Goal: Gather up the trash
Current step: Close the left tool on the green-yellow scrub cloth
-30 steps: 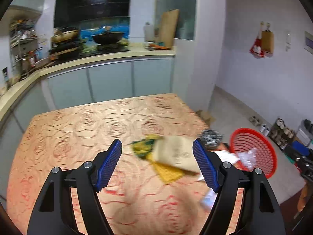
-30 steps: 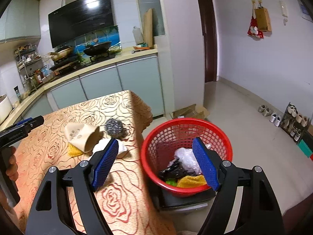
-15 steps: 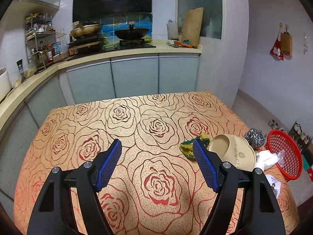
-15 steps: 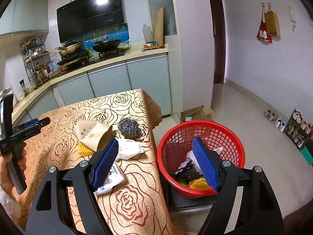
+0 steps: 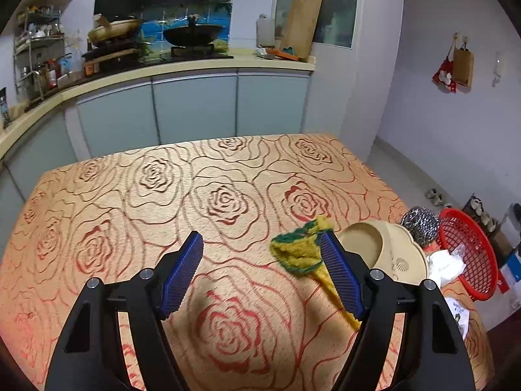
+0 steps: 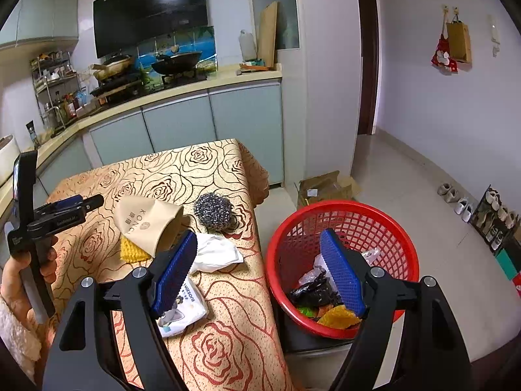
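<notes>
Spread wide with nothing between them, the blue ribbed fingers [image 5: 182, 275] of the left gripper [image 5: 260, 273] hung above the table covered in a tan cloth with a red rose pattern [image 5: 195, 202]. Just beside the right-hand finger, in the left wrist view, lay a crumpled yellow-and-green scouring cloth [image 5: 298, 249], partly hidden behind that finger. Beyond it sat a beige paper cup on its side [image 5: 381, 254], its open mouth facing the camera. A grey steel-wool scrubber [image 5: 420, 223] rested behind the cup near the table's edge, with crumpled white tissue [image 5: 446, 262] next to it. A red plastic mesh basket [image 5: 469, 254] stood off the table's right edge.

From the right wrist view, the right gripper [image 6: 257, 267] also had its blue fingers [image 6: 174, 272] parted and empty, one over the table's edge and the other over the red basket [image 6: 342, 221]. That basket stood on the floor just beside the table and held a black bag, clear plastic and a yellow piece. On the cloth lay the beige cup [image 6: 149, 224] over a yellow sponge cloth [image 6: 132, 251], the steel scrubber [image 6: 213, 210], the white tissue [image 6: 216, 252] and a white wet-wipe packet [image 6: 185, 309] under the left-hand finger. At the left edge a person's hand [image 6: 19, 280] in a fuzzy cream sleeve gripped the left gripper's handle.
</notes>
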